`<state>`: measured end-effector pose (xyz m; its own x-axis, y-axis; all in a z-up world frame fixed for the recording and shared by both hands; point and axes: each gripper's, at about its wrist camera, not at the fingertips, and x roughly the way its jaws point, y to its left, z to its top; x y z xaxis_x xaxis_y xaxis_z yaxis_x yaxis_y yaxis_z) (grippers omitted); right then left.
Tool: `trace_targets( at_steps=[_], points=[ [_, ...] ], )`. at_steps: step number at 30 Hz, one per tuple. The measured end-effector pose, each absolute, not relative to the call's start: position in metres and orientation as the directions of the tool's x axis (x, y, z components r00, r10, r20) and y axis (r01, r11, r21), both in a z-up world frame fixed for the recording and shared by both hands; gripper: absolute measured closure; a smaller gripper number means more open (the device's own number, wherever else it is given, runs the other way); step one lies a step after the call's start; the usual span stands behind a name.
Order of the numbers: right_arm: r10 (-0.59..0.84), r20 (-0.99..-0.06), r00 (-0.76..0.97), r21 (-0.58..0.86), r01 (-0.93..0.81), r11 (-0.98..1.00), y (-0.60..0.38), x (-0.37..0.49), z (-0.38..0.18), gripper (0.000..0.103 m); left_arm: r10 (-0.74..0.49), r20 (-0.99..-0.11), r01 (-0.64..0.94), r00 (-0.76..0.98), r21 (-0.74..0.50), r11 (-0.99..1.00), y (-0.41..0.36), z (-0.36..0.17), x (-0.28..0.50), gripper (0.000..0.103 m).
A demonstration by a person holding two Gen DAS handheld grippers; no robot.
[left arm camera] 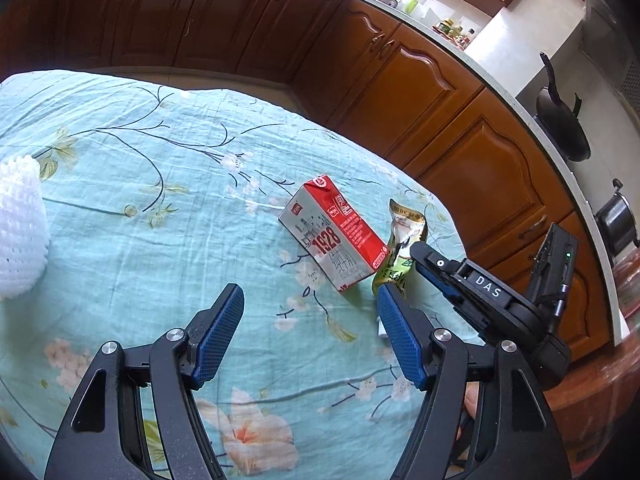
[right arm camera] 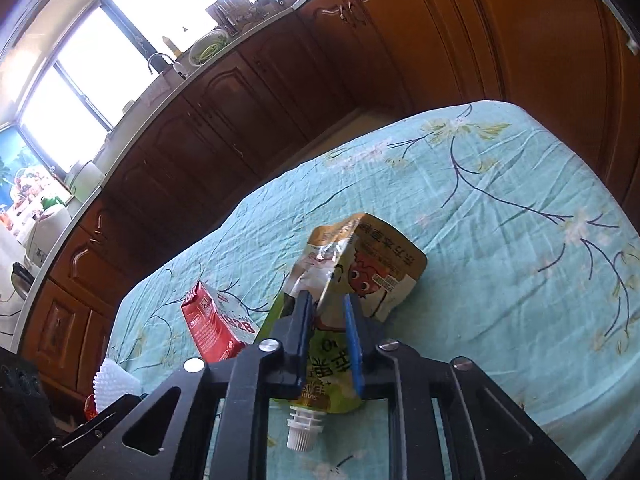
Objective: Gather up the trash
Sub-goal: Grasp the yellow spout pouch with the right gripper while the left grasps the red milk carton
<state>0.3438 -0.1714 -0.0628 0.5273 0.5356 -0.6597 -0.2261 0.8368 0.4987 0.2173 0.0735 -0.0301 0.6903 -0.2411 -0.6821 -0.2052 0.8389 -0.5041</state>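
Observation:
My right gripper [right arm camera: 327,300] is shut on a crumpled green and gold drink pouch [right arm camera: 368,264], its white spout [right arm camera: 302,434] pointing back toward the camera. In the left wrist view the pouch [left arm camera: 404,232] is held just right of a red and grey milk carton [left arm camera: 336,236] lying on the table, with the right gripper [left arm camera: 416,256] around it. The carton also shows in the right wrist view [right arm camera: 212,324]. My left gripper [left arm camera: 310,300] is open and empty, low over the cloth in front of the carton.
The table has a turquoise floral cloth [left arm camera: 160,184]. A white foam fruit net [left arm camera: 20,232] lies at the left, and also shows in the right wrist view [right arm camera: 112,384]. Brown kitchen cabinets [left arm camera: 400,80] and a counter with pots [left arm camera: 560,120] stand beyond the table edge.

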Motion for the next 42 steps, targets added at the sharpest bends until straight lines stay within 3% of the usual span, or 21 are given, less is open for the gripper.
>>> trace_targets(
  at_steps=[11, 21, 24, 26, 29, 33, 37, 42],
  points=[
    [0.517, -0.644, 0.563, 0.453, -0.264, 0.851, -0.227, 0.293, -0.033, 0.100, -0.211, -0.706, -0.206, 0.675, -0.456, 0.866, 0.050, -0.020, 0.265, 0.029],
    [0.478, -0.658, 0.582, 0.447, -0.209, 0.870, -0.286, 0.259, -0.036, 0.100, -0.082, -0.805, -0.257, 0.587, -0.282, 0.925, 0.023, -0.042, 0.323, 0.026],
    [0.462, -0.665, 0.587, 0.433, -0.200, 0.879, -0.290, 0.257, -0.039, 0.100, -0.068, -0.799, -0.233, 0.598, -0.254, 0.939, 0.018, -0.043, 0.320, 0.034],
    [0.454, -0.670, 0.588, 0.420, -0.204, 0.884, -0.291, 0.255, -0.037, 0.100, -0.098, -0.791, -0.188, 0.605, -0.261, 0.947, 0.014, -0.042, 0.315, 0.053],
    [0.462, -0.671, 0.580, 0.413, -0.226, 0.882, -0.294, 0.250, -0.029, 0.100, -0.135, -0.784, -0.116, 0.606, -0.255, 0.960, 0.003, -0.035, 0.304, 0.070],
    [0.490, -0.675, 0.551, 0.430, -0.246, 0.869, -0.306, 0.249, -0.018, 0.100, -0.252, -0.772, 0.008, 0.584, -0.305, 0.952, -0.010, -0.027, 0.280, 0.072],
    [0.448, -0.726, 0.521, 0.362, -0.265, 0.894, -0.301, 0.248, -0.022, 0.100, -0.356, -0.754, 0.135, 0.552, -0.340, 0.931, -0.026, -0.016, 0.250, 0.072],
    [0.386, -0.761, 0.521, 0.287, -0.263, 0.921, -0.284, 0.248, -0.044, 0.099, -0.373, -0.769, 0.222, 0.519, -0.300, 0.928, -0.051, -0.020, 0.219, 0.072]
  ],
)
